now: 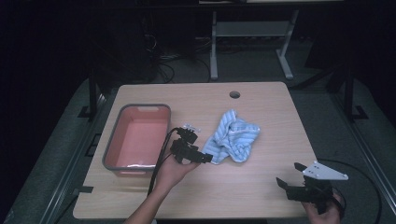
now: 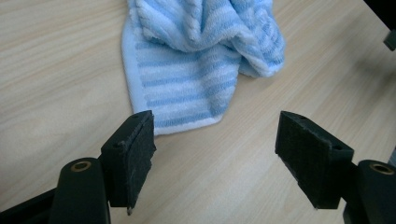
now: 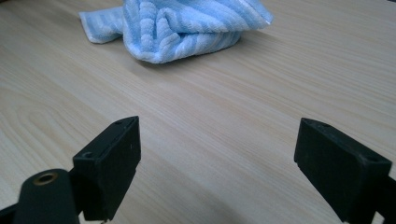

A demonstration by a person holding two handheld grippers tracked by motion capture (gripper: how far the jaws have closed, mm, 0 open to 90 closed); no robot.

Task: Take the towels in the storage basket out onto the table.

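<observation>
While my left gripper (image 1: pixel 201 157) sits right at the near-left corner of the towel (image 1: pixel 235 136), its jaws stand wide apart with nothing between them. In the left gripper view, the towel's (image 2: pixel 201 60) flat hemmed corner lies on the wood just ahead of the left pad (image 2: pixel 140 154), nearer that pad than the other, and does not yet reach between the pads. That is the relation I steer by: the cloth lies straight ahead of this tool, a short push away.

I see the blue-striped towel crumpled near the middle of the table (image 1: pixel 261 196), just right of the pink bin (image 1: pixel 138 138), which stands by the table's left edge. Its bunched bulk runs from that near-left corner up toward the far right, so the flat tongue of cloth points back at my left tool.

My right gripper (image 1: pixel 292 176) hovers by the table's near right corner, also spread wide and empty. In the right gripper view the towel (image 3: pixel 182 28) lies well apart across bare wood, so I judge the left hand the one to take the corner.
</observation>
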